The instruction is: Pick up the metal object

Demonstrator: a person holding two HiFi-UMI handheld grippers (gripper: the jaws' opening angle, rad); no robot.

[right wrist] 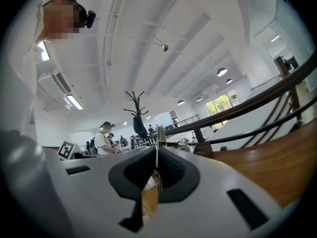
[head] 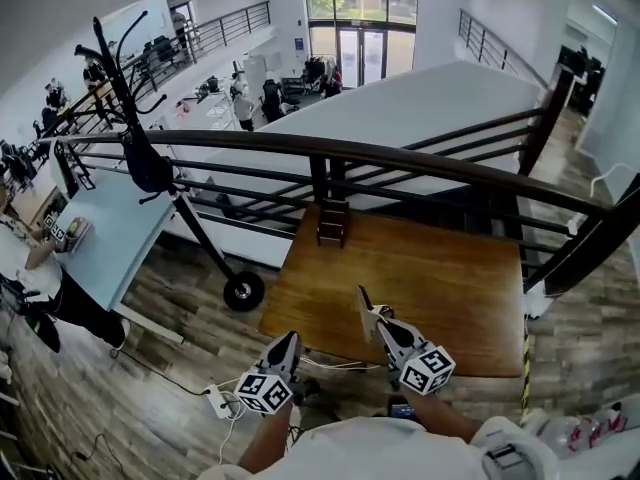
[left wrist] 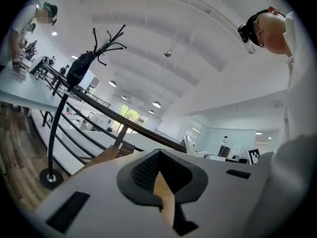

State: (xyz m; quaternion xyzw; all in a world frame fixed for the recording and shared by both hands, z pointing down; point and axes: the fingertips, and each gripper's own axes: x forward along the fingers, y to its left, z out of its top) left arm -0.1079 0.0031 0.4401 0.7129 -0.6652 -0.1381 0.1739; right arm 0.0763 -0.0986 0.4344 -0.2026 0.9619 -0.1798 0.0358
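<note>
My right gripper (head: 368, 306) is raised over the near edge of the wooden table (head: 440, 278), its jaws shut on a thin flat metal object (head: 363, 298). In the right gripper view the metal object (right wrist: 157, 145) shows as a narrow upright strip that sticks out beyond the closed pads of the right gripper (right wrist: 157, 175). My left gripper (head: 289, 341) hangs just off the table's near left corner. Its jaws meet at the tips with nothing between them in the left gripper view (left wrist: 158, 155).
A black coat stand (head: 150, 158) on a wheeled base (head: 243, 290) stands left of the table. A dark railing (head: 420, 163) runs behind it, with a small wooden stand (head: 333, 223) at the far edge. A pale blue desk (head: 115, 233) and a power strip (head: 218, 400) lie to the left.
</note>
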